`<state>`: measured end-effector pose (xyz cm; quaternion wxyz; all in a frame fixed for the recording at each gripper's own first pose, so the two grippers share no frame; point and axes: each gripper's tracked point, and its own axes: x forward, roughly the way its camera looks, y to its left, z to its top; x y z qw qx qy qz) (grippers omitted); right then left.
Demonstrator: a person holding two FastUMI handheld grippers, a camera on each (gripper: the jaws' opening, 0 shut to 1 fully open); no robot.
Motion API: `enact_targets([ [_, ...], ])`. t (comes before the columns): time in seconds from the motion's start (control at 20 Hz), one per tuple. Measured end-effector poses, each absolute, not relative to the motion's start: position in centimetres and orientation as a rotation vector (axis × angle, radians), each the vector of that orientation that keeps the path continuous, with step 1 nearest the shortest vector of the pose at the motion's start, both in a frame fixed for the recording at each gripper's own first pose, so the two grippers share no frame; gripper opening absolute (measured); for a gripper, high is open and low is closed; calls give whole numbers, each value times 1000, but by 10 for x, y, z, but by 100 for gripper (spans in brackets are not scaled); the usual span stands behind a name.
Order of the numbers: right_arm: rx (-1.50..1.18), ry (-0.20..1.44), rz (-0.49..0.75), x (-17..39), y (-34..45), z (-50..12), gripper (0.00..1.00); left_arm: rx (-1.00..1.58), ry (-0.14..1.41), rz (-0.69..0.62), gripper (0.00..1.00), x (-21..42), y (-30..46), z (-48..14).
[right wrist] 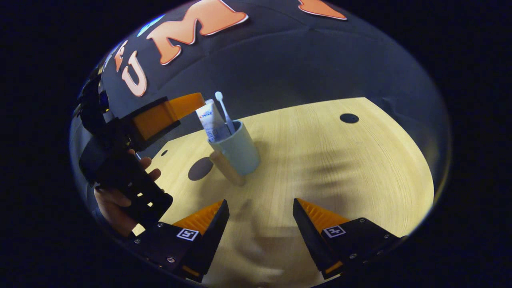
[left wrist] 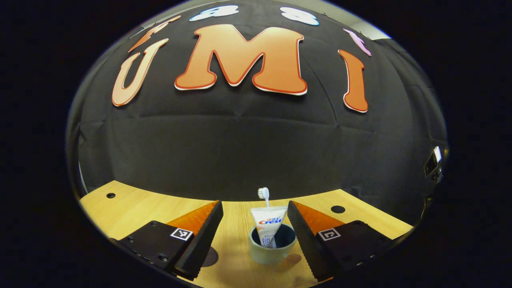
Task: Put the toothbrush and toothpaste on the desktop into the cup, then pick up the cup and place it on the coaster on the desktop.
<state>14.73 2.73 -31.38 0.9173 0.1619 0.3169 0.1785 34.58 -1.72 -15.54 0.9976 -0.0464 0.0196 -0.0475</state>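
A pale wooden desk (right wrist: pixel 328 160) is carrying everything here, its grain running lengthwise and a few dark round holes (right wrist: pixel 349 118) showing in its top. A grey-green cup (right wrist: pixel 240 150) is standing upright on it, with the toothpaste (right wrist: pixel 211 120) and toothbrush (right wrist: pixel 224 110) poking out of its mouth. A dark round coaster (right wrist: pixel 200 168) is lying flat on the wood just beside the cup, apart from it. In the left gripper view the cup (left wrist: pixel 272 250) is sitting near the desk's (left wrist: pixel 132 208) front.
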Motion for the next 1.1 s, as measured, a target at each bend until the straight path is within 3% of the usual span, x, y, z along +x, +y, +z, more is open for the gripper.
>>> enact_targets([
  [0.5,253,627,391,172,65,-262,97,-58,23,-98,97,284,22,-89],
  [0.9,195,709,342,198,86,-269,95,-56,64,-14,97,235,84,-82],
  [1.1,180,774,322,210,96,-280,86,-41,62,51,98,216,124,-80],
])
